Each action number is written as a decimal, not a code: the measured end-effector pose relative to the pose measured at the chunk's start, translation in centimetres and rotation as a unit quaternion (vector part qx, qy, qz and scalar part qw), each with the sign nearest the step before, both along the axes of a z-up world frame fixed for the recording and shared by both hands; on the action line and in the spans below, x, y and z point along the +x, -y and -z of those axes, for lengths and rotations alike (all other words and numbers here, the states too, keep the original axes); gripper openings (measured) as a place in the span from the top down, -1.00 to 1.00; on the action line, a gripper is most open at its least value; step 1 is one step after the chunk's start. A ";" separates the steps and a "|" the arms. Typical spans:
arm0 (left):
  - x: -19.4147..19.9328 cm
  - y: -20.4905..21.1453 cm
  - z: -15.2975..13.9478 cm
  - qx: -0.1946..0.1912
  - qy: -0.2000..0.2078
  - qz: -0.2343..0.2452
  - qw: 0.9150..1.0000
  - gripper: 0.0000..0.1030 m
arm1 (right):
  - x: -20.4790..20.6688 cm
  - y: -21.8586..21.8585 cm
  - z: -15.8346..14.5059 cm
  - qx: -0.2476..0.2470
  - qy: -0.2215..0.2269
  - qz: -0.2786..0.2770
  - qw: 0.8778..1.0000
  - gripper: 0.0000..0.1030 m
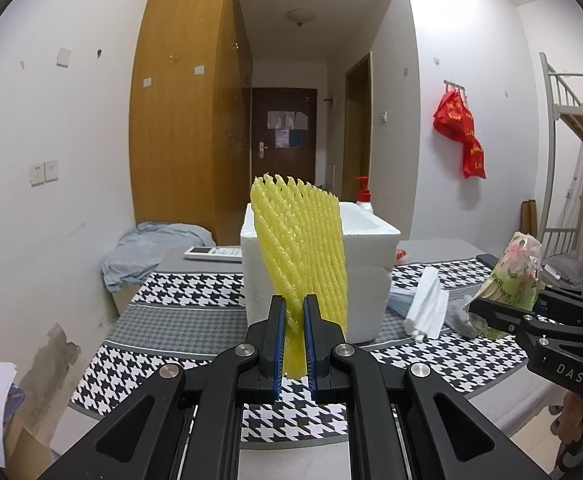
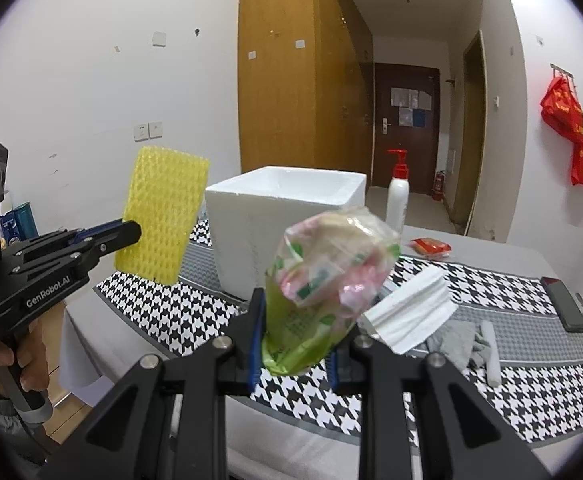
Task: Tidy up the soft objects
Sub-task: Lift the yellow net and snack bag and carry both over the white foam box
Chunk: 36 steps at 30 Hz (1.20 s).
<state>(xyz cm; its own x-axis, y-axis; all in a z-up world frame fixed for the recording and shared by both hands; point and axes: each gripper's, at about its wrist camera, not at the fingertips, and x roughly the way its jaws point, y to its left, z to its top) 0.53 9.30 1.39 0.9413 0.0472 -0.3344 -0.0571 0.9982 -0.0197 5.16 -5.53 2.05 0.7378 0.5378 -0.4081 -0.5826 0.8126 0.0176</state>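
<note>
Our left gripper (image 1: 294, 344) pinches the light, springy yellow foam net (image 1: 301, 248) by its lower edge, our right gripper (image 2: 293, 344) squeezes the crinkly tissue pack (image 2: 323, 280), both lifted before the foam box (image 2: 287, 216).

Bed with black-and-white houndstooth and grey banded cover (image 2: 503, 396). On it: open white foam box (image 2: 287, 216), white pump bottle with red top (image 2: 397, 200) behind it, red packet (image 2: 430, 247), folded white foam sheet (image 2: 411, 312), grey cloth (image 2: 457, 342), dark phone (image 2: 567, 308), white remote control (image 1: 213, 254), crumpled pale-blue cloth (image 1: 151, 250).
</note>
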 end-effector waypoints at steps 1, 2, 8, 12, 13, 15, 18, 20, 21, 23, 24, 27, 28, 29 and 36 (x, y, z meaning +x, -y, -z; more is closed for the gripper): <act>0.1 -0.1 0.0 0.000 0.000 0.001 1.000 0.81 | 0.2 -0.1 0.0 0.000 -0.001 -0.002 1.000 0.44; 0.2 -0.1 -0.1 0.002 0.000 0.000 1.000 0.81 | 0.3 -0.2 -0.1 -0.001 -0.001 -0.004 1.000 0.44; 1.0 -0.6 -0.9 0.002 0.000 -0.001 1.000 0.81 | 1.4 -0.5 -0.7 -0.004 -0.001 -0.005 1.000 0.44; 1.9 -0.8 -1.5 0.003 0.001 0.000 1.000 0.81 | 2.2 -0.6 -1.3 -0.006 -0.001 -0.003 1.000 0.44; 2.1 -0.9 -1.7 0.002 0.002 0.001 1.000 0.81 | 2.3 -0.7 -1.5 -0.007 0.000 -0.002 1.000 0.44; 2.7 -1.0 -2.1 0.003 0.001 0.003 1.000 0.81 | 2.8 -0.7 -1.9 -0.007 0.001 0.000 1.000 0.44; 3.5 -1.4 -2.6 0.003 0.001 0.006 1.000 0.81 | 3.5 -1.1 -2.5 -0.010 0.004 -0.002 1.000 0.44; 3.9 -1.6 -3.0 0.006 0.001 0.006 1.000 0.81 | 3.9 -1.4 -2.9 -0.011 0.005 -0.005 1.000 0.44; 4.1 -1.6 -3.2 0.007 0.002 0.006 1.000 0.81 | 4.2 -1.5 -3.1 -0.010 0.006 -0.007 1.000 0.44; 4.5 -1.8 -3.5 0.008 0.002 0.007 1.000 0.81 | 4.6 -1.8 -3.4 -0.011 0.008 -0.009 1.000 0.44; 4.7 -1.9 -3.7 0.008 0.001 0.008 1.000 0.81 | 4.8 -1.9 -3.6 -0.011 0.008 -0.009 1.000 0.44; 5.3 -2.0 -4.4 0.012 0.002 0.009 1.000 0.81 | 5.6 -2.2 -4.1 -0.010 0.009 -0.015 1.000 0.44; 5.4 -2.0 -4.7 0.014 0.004 0.008 1.000 0.81 | 5.7 -2.2 -4.2 -0.010 0.010 -0.015 1.000 0.44; 5.5 -2.0 -4.9 0.014 0.006 0.008 1.000 0.81 | 5.9 -2.4 -4.5 -0.010 0.011 -0.016 1.000 0.44; 7.3 -2.1 -6.0 0.015 0.000 0.010 1.000 0.81 | 7.5 -2.9 -5.4 -0.009 0.007 -0.026 1.000 0.44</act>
